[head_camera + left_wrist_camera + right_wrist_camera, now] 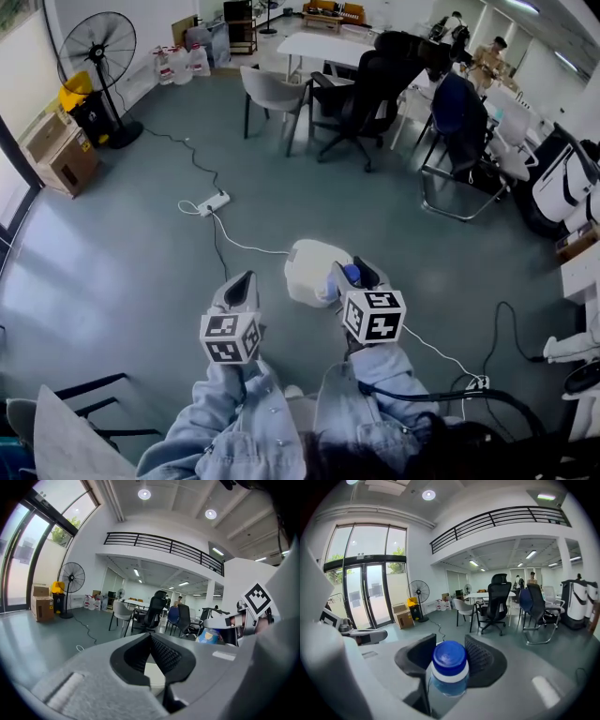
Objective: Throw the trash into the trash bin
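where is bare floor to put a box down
Bare floor lies between the cardboard box and the power strip, and between the white cable and the blue chair. Crowded around the office chairs and table, and near the fan.

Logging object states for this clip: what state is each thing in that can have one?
right hand-held gripper: shut on the bottle.
bottle: blue cap on, held between the jaws.
left hand-held gripper: jaw tips together; nothing clearly held.
fan: upright; cannot tell whether it is spinning.
glass doors: shut.
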`<state>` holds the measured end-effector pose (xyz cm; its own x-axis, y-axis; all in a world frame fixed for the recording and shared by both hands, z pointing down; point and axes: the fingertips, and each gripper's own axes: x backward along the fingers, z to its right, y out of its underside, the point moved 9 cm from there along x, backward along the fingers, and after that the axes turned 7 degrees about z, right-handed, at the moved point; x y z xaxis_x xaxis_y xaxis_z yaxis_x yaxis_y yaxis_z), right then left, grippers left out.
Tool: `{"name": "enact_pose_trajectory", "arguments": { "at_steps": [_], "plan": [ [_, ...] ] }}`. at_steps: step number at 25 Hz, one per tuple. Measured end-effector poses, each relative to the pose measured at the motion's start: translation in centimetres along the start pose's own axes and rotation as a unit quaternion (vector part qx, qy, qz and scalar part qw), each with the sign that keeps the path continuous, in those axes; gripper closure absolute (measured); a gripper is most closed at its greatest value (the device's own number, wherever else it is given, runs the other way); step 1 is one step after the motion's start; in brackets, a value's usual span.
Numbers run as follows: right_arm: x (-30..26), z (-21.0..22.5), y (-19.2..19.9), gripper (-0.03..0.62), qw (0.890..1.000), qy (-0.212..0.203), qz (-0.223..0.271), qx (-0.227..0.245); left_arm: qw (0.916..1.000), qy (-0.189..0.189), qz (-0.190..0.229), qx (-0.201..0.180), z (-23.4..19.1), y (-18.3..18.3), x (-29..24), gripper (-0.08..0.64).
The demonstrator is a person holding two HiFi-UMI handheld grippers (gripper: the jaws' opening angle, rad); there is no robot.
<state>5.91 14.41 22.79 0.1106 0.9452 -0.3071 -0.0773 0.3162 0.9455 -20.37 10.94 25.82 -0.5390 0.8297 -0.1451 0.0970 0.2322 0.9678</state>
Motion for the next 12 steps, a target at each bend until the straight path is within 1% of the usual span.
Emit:
{"name": "enact_pose_trajectory", "arguments": {
  "at_steps": [6,9,12],
  "plan": [
    [-3.1,2.3,-0.2,0.397,0.998,0.052,-0.011,-0.019,0.9987,0.051,-0.009,0.000,-2.0,-0.6,-6.4,0.551],
    [-5.5,2.6,-0.7,0.397,0.995,0.088,-0.014,-0.035,0.9969,0.076,-0.021,-0.001,-4.5,-1.1,-10.1,0.551],
    [-8.9,2.1,-2.2,0.397,0.992,0.113,-0.014,-0.046,0.9949,0.096,-0.032,0.003,-7.9,-2.6,-14.2,0.551]
  ]
}}
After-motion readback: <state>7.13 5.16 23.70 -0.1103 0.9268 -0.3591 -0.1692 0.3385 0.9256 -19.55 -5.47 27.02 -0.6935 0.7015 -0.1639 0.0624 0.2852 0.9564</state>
